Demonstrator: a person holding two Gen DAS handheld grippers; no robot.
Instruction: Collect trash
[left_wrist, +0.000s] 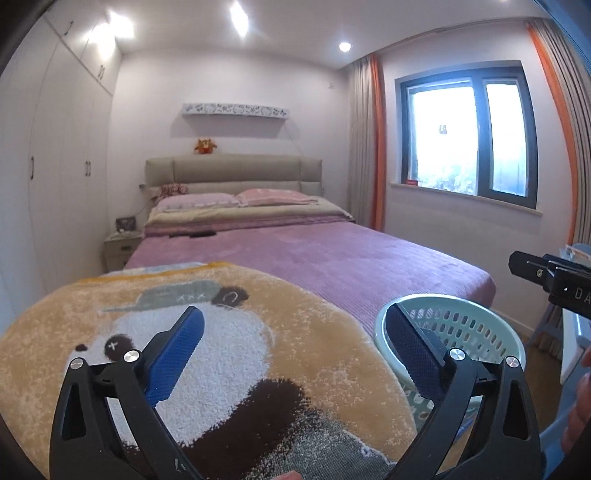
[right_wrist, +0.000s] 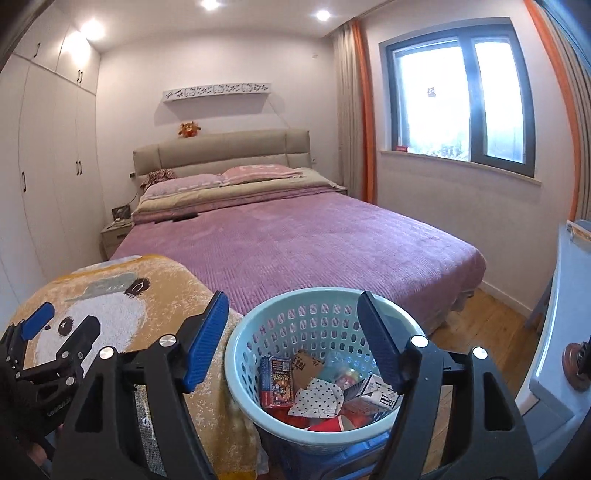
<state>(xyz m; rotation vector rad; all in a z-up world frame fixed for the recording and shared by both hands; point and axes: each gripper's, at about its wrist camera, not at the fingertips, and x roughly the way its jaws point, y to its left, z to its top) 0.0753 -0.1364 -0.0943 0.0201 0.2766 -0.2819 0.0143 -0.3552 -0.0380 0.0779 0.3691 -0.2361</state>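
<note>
A pale blue perforated basket (right_wrist: 314, 317) stands on the floor at the foot of the bed and holds trash: a small printed box (right_wrist: 276, 380), a brown cardboard piece (right_wrist: 304, 363), a polka-dot wrapper (right_wrist: 319, 400), a red cup (right_wrist: 328, 424). My right gripper (right_wrist: 291, 332) is open and empty just above the basket's rim. My left gripper (left_wrist: 295, 339) is open and empty over the panda blanket (left_wrist: 207, 369); the basket (left_wrist: 480, 328) shows to its right. The left gripper also shows in the right wrist view (right_wrist: 62, 325).
A bed with a purple cover (right_wrist: 314, 240) fills the middle. The orange panda blanket (right_wrist: 110, 295) lies at its near left corner. White wardrobes (right_wrist: 48, 166) line the left wall. A window (right_wrist: 461, 96) with orange curtains is on the right, and white furniture (right_wrist: 561, 314) stands at the right edge.
</note>
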